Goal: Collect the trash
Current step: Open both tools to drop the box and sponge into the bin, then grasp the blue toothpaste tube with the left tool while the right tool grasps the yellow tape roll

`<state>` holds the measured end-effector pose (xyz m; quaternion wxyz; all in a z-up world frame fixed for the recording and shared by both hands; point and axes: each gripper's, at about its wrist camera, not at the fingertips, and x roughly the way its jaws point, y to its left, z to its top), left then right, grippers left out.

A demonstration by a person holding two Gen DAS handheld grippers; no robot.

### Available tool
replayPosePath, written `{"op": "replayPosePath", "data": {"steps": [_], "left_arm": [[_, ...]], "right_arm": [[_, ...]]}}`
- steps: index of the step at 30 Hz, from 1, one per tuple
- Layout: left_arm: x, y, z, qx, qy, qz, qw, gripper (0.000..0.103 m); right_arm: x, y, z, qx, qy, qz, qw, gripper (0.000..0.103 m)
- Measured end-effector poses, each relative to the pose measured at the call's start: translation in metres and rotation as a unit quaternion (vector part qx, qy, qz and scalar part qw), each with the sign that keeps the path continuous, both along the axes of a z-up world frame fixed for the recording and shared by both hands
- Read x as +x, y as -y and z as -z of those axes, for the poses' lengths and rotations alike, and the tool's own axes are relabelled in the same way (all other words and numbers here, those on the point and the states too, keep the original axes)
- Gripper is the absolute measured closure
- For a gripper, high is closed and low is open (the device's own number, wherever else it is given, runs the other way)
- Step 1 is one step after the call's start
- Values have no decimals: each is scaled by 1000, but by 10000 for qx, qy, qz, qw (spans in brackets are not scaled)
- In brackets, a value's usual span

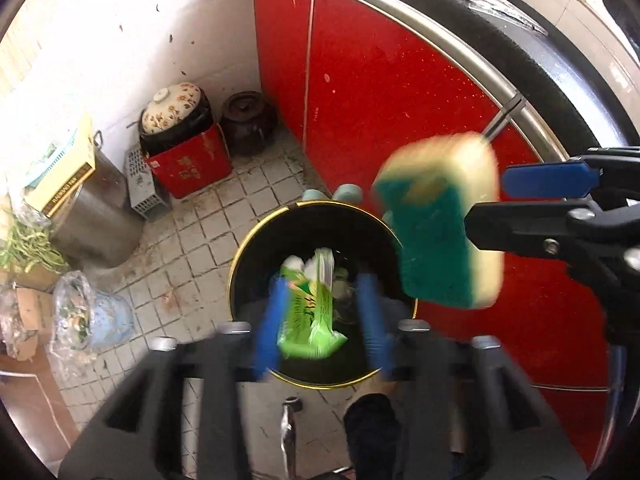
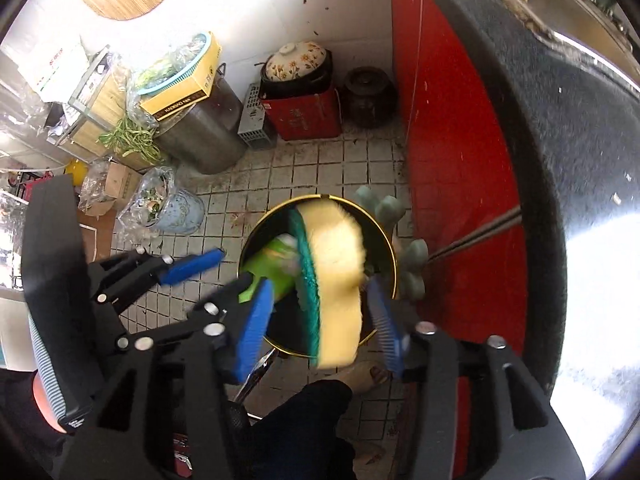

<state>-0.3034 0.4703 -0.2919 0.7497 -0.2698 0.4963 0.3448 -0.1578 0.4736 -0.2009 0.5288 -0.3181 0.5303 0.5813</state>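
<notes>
- My left gripper [image 1: 324, 320] stands parted; the green packet [image 1: 312, 316] hangs loose between its fingers, touching neither, over the bin.
- My right gripper [image 2: 320, 312] is parted too; the sponge [image 2: 336, 280] sits free between its fingers, blurred.
- Below both, the black gold-rimmed bin [image 1: 240, 256] holds pale scraps.

My sponge [image 2: 340, 276] is soft yellow foam backed by a rough green scouring layer, and the green packet [image 1: 312, 316] looks like glossy plastic film. The bin [image 1: 256, 248] is dark with a shiny gold metal rim, beside glossy red cabinet doors [image 1: 380, 92] and matt, grimy floor tiles [image 1: 200, 240].
</notes>
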Motion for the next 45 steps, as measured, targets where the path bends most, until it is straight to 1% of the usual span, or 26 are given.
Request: {"op": "replayPosePath", "data": {"steps": [1,2,4,6,7,9,11,13,15,17,19,20,22,23,24,25,26,28,29,31,35,37,38,40,43,45], "left_arm": [[-1,1,-3,46,-2,-17,10000,37],[-2,1,-6,86,-21,-24,10000,35],[-3,5,-15,149,-64,-24,9999,23],[-1,10,-29,222,-61,14,9997,18],[1,15,-36,265,-77,47,9996,14],[12,29,-58,455,-108,218,9987,11],[28,45,-80,687,-88,536,9962,10],[49,62,-102,923,-58,877,9919,9],[81,86,-126,1145,88,1370,9839,9],[112,108,-145,1243,255,1814,9752,9],[144,134,-163,1238,471,2292,9643,9],[164,153,-173,1198,656,2622,9553,9],[192,184,-186,1151,893,3108,9393,9],[208,204,-192,1108,982,3374,9296,9],[222,221,-196,1033,1044,3588,9218,9],[234,238,-198,952,1094,3774,9146,9],[249,261,-201,861,1138,4000,9053,9],[265,296,-205,757,1193,4320,8907,9],[273,317,-206,712,1204,4504,8818,9],[285,357,-206,709,1180,4827,8649,9],[295,406,-202,640,1147,5274,8394,9],[301,425,-203,625,1117,5439,8294,9],[304,433,-202,634,1097,5514,8246,9],[310,444,-200,633,1055,5608,8187,9],[320,456,-195,741,962,5706,8122,9],[328,456,-192,767,888,5725,8115,9]], "right_arm": [[0,2,-3,13,-3,5,10000,47],[1,5,-8,34,-26,23,10000,44],[7,17,-24,133,-83,113,9998,37],[14,32,-41,254,-76,195,9995,28],[21,45,-55,349,-37,277,9990,26],[32,65,-74,465,113,478,9977,21],[50,96,-98,604,243,800,9947,17],[76,139,-123,741,470,1264,9881,16],[96,176,-137,805,660,1672,9804,16],[120,228,-153,840,956,2214,9668,15],[141,276,-163,815,1178,2732,9512,15],[151,301,-168,793,1267,3010,9418,15],[161,342,-173,785,1387,3472,9241,15],[168,373,-177,758,1484,3827,9087,15],[173,395,-179,723,1540,4088,8966,15],[178,425,-181,653,1586,4444,8793,15],[180,444,-182,615,1613,4650,8683,15],[184,488,-185,584,1628,5103,8424,15],[183,514,-186,549,1665,5344,8268,15],[181,557,-187,478,1718,5732,7998,15],[171,616,-189,425,1744,6224,7619,15],[169,641,-188,386,1725,6381,7494,15],[166,647,-187,379,1713,6432,7453,15],[166,658,-182,381,1662,6513,7394,15],[170,663,-172,331,1623,6516,7403,15],[172,664,-165,314,1614,6484,7433,15]]}}
